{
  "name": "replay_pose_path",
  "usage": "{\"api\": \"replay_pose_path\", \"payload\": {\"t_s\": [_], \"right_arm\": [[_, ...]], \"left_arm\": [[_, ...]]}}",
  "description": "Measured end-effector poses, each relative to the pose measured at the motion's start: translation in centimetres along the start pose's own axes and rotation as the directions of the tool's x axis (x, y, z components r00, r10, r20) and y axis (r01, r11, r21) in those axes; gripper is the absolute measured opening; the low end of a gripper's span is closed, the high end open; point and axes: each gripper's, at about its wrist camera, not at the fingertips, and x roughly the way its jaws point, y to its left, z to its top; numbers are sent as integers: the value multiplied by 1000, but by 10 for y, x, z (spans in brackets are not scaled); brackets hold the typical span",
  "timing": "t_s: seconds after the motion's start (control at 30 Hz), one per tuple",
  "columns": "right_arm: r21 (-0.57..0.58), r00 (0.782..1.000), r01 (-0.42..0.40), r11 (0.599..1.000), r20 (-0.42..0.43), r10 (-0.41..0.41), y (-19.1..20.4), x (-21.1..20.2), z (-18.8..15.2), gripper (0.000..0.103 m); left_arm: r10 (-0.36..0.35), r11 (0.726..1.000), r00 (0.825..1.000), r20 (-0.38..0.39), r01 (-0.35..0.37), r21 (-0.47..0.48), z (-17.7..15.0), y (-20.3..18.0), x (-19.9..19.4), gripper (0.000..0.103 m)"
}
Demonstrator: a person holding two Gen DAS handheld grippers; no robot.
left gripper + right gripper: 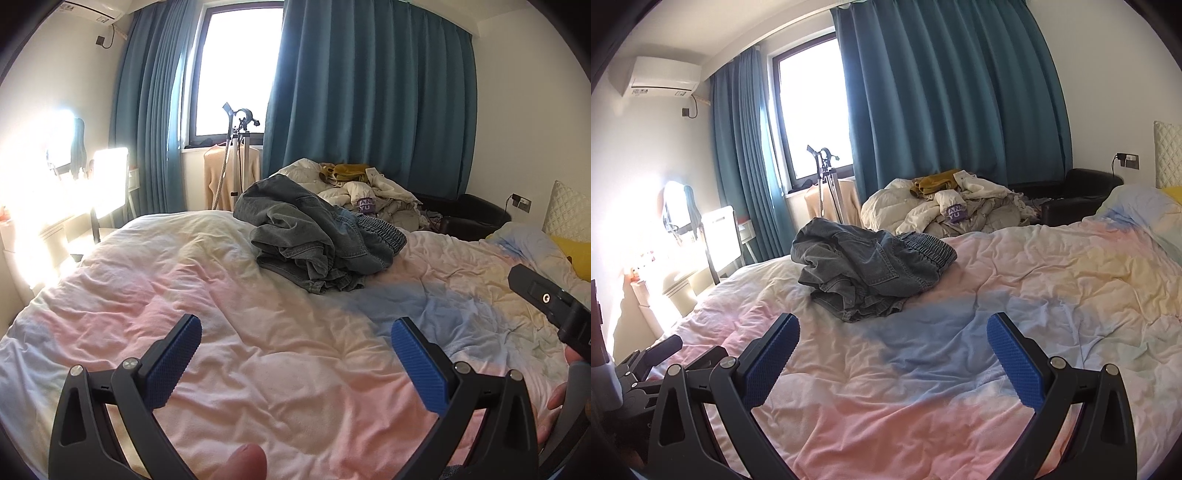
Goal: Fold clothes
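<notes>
A crumpled pair of grey-blue denim trousers [317,236] [868,269] lies in a heap near the middle of the bed, elastic waistband to the right. My left gripper [295,336] hovers open over the quilt, well short of the heap, nothing between its blue pads. The right gripper [892,332] is also open and empty, a little nearer to the trousers. In the left wrist view the body of the right gripper [554,310] shows at the right edge. The left gripper's body [646,365] appears at the lower left of the right wrist view.
The bed is covered by a wrinkled pastel quilt [258,350] [997,314]. Behind it sits a pile of pale bedding and clothes [358,188] [945,206]. A garment steamer stand [236,155], blue curtains [369,92], a black chair [1082,192] and a bright vanity [92,184] ring the bed.
</notes>
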Motion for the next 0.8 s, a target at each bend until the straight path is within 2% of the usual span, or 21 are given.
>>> {"api": "replay_pose_path", "payload": {"t_s": [0.27,0.37,0.43,0.57,0.8], "right_arm": [[-23,1000,5,1000,13,-5,2,-1,-1,103],[-28,1000,4,1000,4,-4,1,0,0,103],[-19,1000,-2,1000,-1,2,-1,1,0,103],[12,1000,-8,1000,-7,8,-7,4,1,103],[123,999,-25,992,-32,29,-24,33,8,103]], "left_arm": [[-23,999,999,30,24,-45,4,4,-2,103],[-55,998,998,36,56,-18,11,-1,-5,103],[-52,998,997,53,51,24,20,-8,-6,103],[-82,995,994,70,78,59,43,-17,-3,103],[-82,994,994,75,77,72,73,-17,35,103]]}}
